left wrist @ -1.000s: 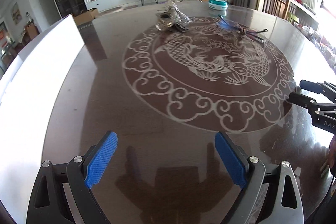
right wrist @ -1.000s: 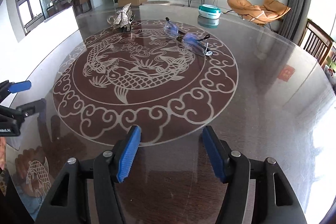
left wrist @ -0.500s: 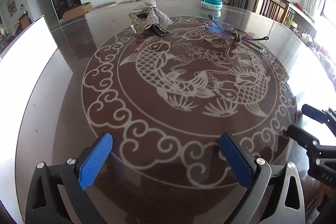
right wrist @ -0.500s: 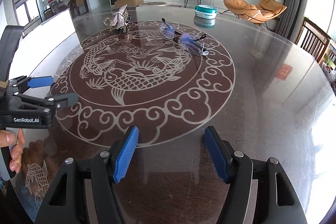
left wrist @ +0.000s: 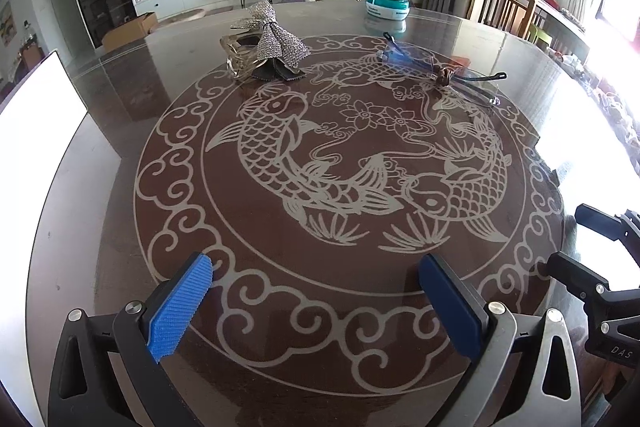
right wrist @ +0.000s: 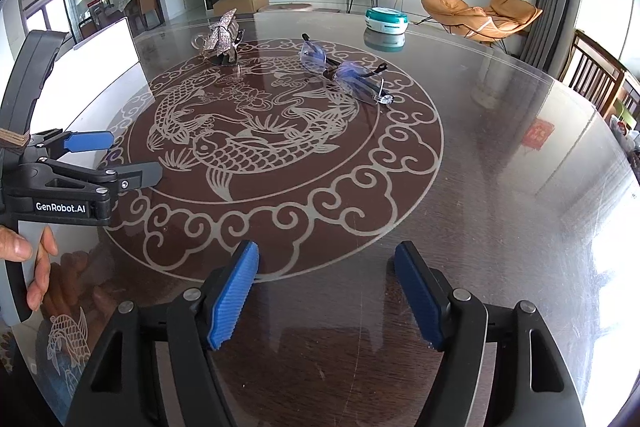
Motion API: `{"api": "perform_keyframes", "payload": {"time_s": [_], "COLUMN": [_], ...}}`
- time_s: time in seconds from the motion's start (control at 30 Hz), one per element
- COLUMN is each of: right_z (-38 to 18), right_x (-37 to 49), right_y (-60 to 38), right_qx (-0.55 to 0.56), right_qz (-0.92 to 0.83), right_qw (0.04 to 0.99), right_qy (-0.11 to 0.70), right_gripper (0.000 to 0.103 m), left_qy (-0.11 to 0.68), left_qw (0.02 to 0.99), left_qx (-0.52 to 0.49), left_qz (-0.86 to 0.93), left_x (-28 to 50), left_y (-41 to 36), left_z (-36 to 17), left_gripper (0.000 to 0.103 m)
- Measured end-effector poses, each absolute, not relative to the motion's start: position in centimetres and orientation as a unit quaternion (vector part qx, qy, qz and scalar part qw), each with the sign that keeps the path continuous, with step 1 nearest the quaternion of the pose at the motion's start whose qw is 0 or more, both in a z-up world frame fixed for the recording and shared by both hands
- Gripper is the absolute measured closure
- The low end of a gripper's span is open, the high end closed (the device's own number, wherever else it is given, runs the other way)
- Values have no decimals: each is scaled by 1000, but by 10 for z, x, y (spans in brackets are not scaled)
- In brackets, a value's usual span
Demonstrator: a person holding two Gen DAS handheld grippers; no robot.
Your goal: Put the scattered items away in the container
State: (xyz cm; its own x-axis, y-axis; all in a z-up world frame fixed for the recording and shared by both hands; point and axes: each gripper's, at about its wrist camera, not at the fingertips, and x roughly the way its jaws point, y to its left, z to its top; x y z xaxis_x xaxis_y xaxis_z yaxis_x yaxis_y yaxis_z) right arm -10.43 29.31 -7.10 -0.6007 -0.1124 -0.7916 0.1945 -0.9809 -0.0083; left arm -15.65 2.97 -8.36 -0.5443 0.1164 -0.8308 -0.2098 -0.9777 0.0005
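Both hand-held grippers hang over the near edge of the round glass surface (left wrist: pixel 120 187), tilted down toward it, and neither has hold of anything. The left hand-held gripper (left wrist: pixel 316 291) stands with its blue pads as wide apart as they go, only bare glass between them. The right hand-held gripper (right wrist: pixel 326 291) is parted less widely; its jaws have just been opening, and again nothing lies between them. In the right wrist view a hand (right wrist: pixel 28 255) grips the left tool's handle at the left edge.

The things to tidy lie at the far side of the carp pattern, well apart from both tools. A sparkly bow (left wrist: pixel 276 39) sits far left, resting on or against a shiny piece whose form I cannot make out. A pair of glasses (left wrist: pixel 436 71) with bluish lenses lies far right of centre, arms unfolded, just inside the patterned ring. Beyond the glasses, near the far rim, stands a teal-and-white box (left wrist: pixel 388 5) with its lid seemingly on; this is probably the container, though I cannot tell for sure.

The open jaws and the downward tilt suggest a reach is being set up, not a grasp: each tool is readied over empty glass before going out to its own side. Nothing has yet been put away. The glasses look awkward, being thin, flat against slippery glass and easily bent, so a grasp at the bridge or frame would seem safest.
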Motion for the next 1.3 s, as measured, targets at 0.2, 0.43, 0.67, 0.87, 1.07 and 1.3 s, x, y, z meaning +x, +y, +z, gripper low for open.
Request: {"api": "perform_keyframes", "payload": {"time_s": [0.2,0.43,0.67,0.87,1.07,1.3], "right_z": [-71,-73,-73,-73,-73,-73], "right_x": [-105,-105,-105,-105,-105,-105], "right_y": [293,296,296,296,296,296], "right_qx": [439,440,440,440,440,440], "right_qz": [-893,-894,-894,-894,-894,-894], "right_qw": [85,77,77,77,77,77], "right_qy": [47,43,43,43,43,43], "right_gripper": [30,28,27,27,27,27], "left_qy": [51,50,50,50,51,64], "left_qw": [94,92,89,89,95,116], "left_qx": [-468,-470,-473,-488,-481,-479], "left_qz": [877,877,875,867,870,868], "left_x": [-160,-161,-163,-166,-161,-155], "left_y": [30,30,30,29,27,24], "left_z": [-84,-83,-84,-83,-83,-83], "left_gripper": [0,0,0,0,0,0]}}
